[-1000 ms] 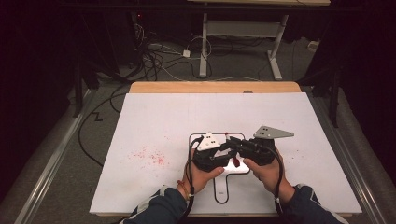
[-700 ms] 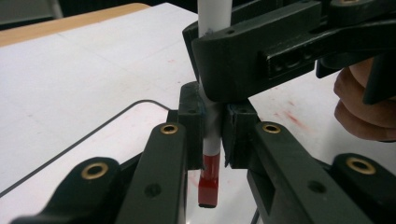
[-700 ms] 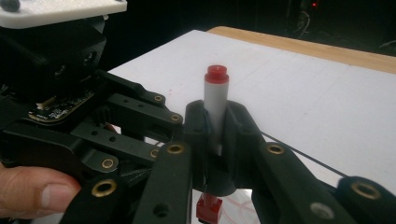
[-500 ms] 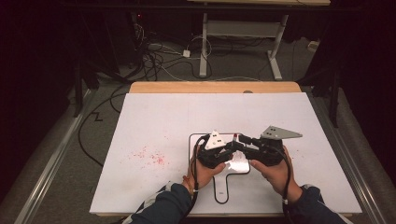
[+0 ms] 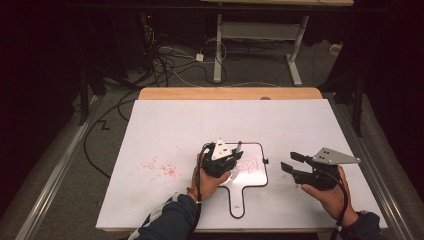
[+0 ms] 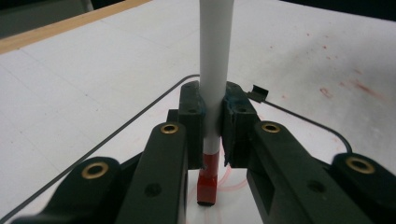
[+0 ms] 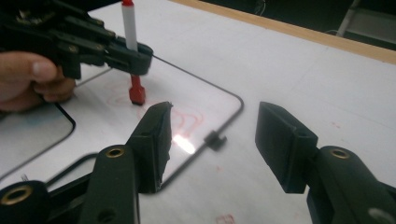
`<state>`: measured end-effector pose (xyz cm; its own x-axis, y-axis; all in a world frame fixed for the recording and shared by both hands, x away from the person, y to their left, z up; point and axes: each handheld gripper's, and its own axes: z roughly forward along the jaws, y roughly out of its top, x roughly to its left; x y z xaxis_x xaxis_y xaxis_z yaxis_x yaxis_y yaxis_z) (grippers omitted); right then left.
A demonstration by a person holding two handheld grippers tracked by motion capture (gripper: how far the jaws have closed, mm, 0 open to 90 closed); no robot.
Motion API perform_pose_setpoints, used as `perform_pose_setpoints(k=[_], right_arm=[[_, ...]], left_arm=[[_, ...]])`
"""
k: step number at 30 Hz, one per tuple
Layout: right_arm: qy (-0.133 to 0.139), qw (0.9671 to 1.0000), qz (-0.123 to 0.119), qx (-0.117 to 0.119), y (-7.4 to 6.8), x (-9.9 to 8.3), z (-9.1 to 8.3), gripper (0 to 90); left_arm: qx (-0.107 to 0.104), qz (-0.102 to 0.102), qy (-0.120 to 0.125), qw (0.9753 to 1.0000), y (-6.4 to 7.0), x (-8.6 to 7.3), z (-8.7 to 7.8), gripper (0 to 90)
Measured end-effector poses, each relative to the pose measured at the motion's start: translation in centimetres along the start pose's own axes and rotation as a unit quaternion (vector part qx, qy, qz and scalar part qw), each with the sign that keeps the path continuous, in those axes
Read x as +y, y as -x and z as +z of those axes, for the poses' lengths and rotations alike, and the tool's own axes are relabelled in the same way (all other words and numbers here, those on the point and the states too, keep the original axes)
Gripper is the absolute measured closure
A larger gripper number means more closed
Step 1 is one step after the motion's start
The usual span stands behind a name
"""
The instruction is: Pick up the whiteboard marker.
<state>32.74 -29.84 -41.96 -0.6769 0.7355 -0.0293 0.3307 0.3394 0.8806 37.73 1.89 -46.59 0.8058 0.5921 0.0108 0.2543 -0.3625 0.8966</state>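
Observation:
A small handled whiteboard (image 5: 254, 176) with red scribbles (image 5: 247, 164) lies on the white table. My left gripper (image 5: 235, 156) is over the board's upper left, shut on a white marker (image 6: 215, 70) held upright. The marker's red lower end (image 6: 208, 185) is at the board surface. In the right gripper view, that marker (image 7: 129, 28) and the whiteboard (image 7: 196, 93) sit ahead and to the left. My right gripper (image 5: 288, 161) hovers right of the board. Its jaws are wide apart with nothing between them, the right gripper (image 7: 212, 121) pointing at the board's right edge.
Red specks (image 5: 160, 167) stain the white tabletop (image 5: 200, 120) left of the board. A small black clip (image 5: 264, 161) sits on the board's right rim. The far table edge is a wooden strip (image 5: 230, 93). Cables (image 5: 165, 65) and desk legs (image 5: 218, 50) lie on the floor behind.
My right gripper has drawn away from the left one, moving right off the board, and stands open. The left gripper stays over the board with the marker.

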Motion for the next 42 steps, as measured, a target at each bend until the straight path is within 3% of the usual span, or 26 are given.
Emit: perform_pose_setpoints(k=[3, 4, 5, 6, 7, 9, 14, 19, 22, 27, 31, 32, 42], right_arm=[[-0.012, 0.9999, -0.011, 0.007, -0.1, -0.8, -0.2, 44.5], [-0.015, 0.9997, -0.016, 0.008, -0.1, -1.0, -0.3, 44.4], [-0.019, 0.9996, -0.02, 0.01, -0.2, -1.2, -0.3, 44.2], [-0.022, 0.9994, -0.022, 0.013, -0.2, -1.3, -0.3, 43.6], [-0.025, 0.9993, -0.025, 0.014, -0.3, -1.3, -0.3, 43.2], [-0.026, 0.9992, -0.027, 0.016, -0.3, -1.4, -0.2, 43.2], [-0.026, 0.999, -0.031, 0.02, -0.6, -1.3, -0.1, 42.1], [-0.034, 0.9984, -0.04, 0.022, -0.7, -1.3, 0.1, 41.0], [-0.037, 0.998, -0.045, 0.023, -0.7, -1.3, 0.2, 40.8], [-0.051, 0.9972, -0.048, 0.026, -0.8, -1.3, 0.4, 40.0], [-0.054, 0.997, -0.049, 0.026, -0.7, -1.2, 0.4, 39.5], [-0.052, 0.9972, -0.047, 0.025, -0.7, -1.2, 0.4, 39.4], [-0.056, 0.9976, -0.039, 0.012, 0.0, -1.3, 0.2, 38.3]], left_arm=[[0.006, 0.034, -0.011, 0.9993, -0.2, -0.2, -0.6, 78.3], [0.009, 0.033, -0.012, 0.9993, -0.5, -0.3, -0.9, 78.3], [0.004, -0.005, 0.008, 0.9999, -0.4, -0.6, -1.0, 78.3], [0.003, -0.004, 0.001, 1.0, -0.9, -0.8, -1.4, 78.3], [0.01, 0.016, -0.01, 0.9998, -1.6, -1.0, -1.9, 78.3], [0.005, -0.004, -0.003, 1.0, -2.3, -1.5, -2.6, 78.4], [0.015, 0.009, -0.003, 0.9998, -2.5, -2.2, -3.5, 78.4], [0.06, 0.005, -0.011, 0.9981, -3.2, -2.4, -4.0, 78.4], [0.066, -0.008, -0.012, 0.9977, -3.6, -2.4, -4.0, 78.5], [0.058, -0.021, -0.005, 0.9981, -2.9, -1.9, -2.9, 78.5], [0.039, -0.014, -0.003, 0.9992, -1.3, -0.9, -1.1, 78.5], [0.032, -0.02, 0.0, 0.9993, -0.7, -0.7, -0.7, 78.5], [-0.003, -0.001, -0.013, 0.9999, 2.0, 1.3, 2.2, 78.5]])
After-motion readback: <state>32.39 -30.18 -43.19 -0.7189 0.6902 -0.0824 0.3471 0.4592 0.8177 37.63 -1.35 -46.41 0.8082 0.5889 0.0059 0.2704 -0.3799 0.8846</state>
